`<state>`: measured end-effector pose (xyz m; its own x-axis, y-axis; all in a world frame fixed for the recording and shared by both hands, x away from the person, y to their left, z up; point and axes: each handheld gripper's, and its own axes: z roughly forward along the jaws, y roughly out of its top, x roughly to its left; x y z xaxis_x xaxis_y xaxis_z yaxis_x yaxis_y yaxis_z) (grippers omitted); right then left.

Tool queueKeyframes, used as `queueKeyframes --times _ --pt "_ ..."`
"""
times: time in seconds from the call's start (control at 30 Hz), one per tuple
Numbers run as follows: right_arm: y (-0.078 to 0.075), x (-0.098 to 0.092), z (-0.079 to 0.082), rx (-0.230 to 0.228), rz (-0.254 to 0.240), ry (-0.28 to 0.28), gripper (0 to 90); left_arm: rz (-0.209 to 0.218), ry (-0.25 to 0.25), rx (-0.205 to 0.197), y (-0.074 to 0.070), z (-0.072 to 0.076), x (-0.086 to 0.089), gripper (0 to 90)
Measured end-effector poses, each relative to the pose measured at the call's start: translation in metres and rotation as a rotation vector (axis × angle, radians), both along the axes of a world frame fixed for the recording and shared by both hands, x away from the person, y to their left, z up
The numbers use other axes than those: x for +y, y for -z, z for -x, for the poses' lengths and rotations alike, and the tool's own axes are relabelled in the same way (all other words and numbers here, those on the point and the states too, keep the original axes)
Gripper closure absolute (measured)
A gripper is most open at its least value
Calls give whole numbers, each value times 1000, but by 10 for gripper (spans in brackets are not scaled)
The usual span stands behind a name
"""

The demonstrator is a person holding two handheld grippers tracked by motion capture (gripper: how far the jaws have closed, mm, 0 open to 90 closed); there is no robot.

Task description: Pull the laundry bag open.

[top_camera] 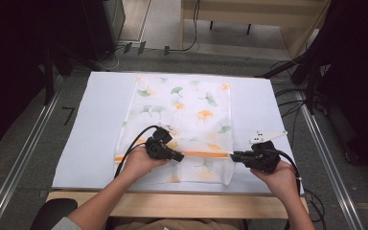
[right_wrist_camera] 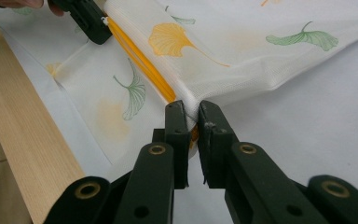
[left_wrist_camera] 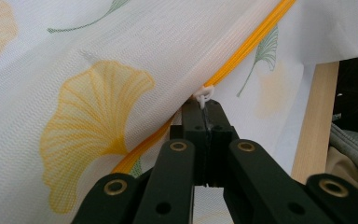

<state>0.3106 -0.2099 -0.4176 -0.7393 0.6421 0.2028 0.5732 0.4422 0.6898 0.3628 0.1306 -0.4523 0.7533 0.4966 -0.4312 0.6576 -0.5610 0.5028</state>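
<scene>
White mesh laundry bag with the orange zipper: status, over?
Left hand-held gripper shut on white zipper pull. Right hand-held gripper shut on white mesh laundry bag edge at orange zipper end. Nothing in the way.

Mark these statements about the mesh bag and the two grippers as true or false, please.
1. The left gripper is shut on the white zipper pull. True.
2. The zipper is green. False: it is orange.
3. The right gripper pinches the edge of the mesh bag at the zipper's end. True.
4. The bag hangs in the air above the table. False: it lies on the white table top, only slightly lifted along the zipper.
5. The bag is printed with blue stars. False: it shows orange and green ginkgo leaves.
</scene>
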Motion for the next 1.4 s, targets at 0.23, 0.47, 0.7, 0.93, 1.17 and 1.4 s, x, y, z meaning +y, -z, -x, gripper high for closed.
queueKeyframes --times 0.23,0.47,0.7,0.93,1.17,1.4 --pt "1 3 0 2 3 -5 848 15 -17 -6 -3 5 6 900" --pt "1 3 0 6 3 -1 848 21 -11 -11 -4 5 6 900" --pt "2 2 0 6 4 1 848 30 -15 -11 -6 3 6 900" --pt "2 2 0 6 4 1 848 25 -5 -4 -5 4 7 900" --pt "3 1 1 7 8 0 846 -2 -8 -3 -8 5 17 900" --pt "4 1 1 5 21 3 846 -37 -31 -2 -9 8 39 900"
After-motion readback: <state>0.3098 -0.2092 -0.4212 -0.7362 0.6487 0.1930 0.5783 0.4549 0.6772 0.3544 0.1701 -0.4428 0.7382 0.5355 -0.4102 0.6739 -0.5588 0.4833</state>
